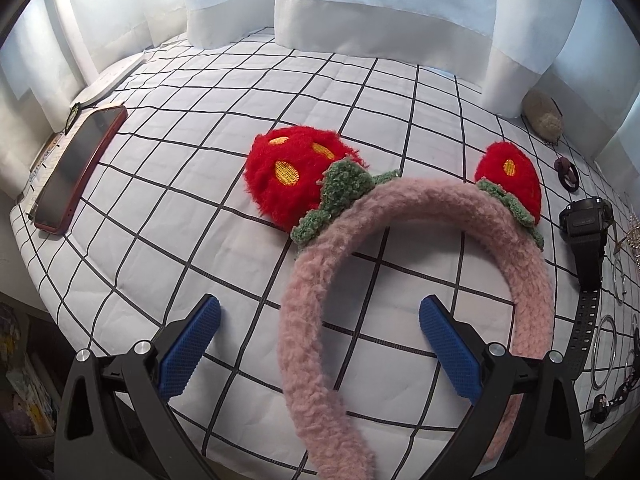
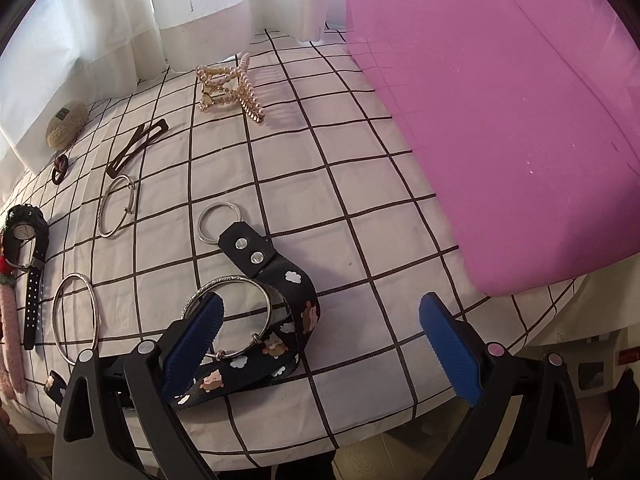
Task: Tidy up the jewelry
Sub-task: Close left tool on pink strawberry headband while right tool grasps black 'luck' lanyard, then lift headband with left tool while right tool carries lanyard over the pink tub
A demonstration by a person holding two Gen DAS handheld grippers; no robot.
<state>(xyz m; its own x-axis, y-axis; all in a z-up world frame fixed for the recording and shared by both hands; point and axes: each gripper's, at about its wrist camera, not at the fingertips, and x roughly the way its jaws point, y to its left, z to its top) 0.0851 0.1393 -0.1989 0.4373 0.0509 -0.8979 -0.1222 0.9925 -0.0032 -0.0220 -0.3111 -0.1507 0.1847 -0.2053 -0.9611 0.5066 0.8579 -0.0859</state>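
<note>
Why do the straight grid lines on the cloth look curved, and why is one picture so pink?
Left wrist view: the fisheye lens bows the cloth grid outward and darkens the corners; the headband up close looks oversized. Right wrist view: same bowing, and the cloth takes a pinkish cast beside the big pink sheet; the pearl clip casts a soft shadow to its right.

Phone (image 1: 76, 168), white curtains (image 1: 380, 4), checked cloth (image 1: 200, 184)
</note>
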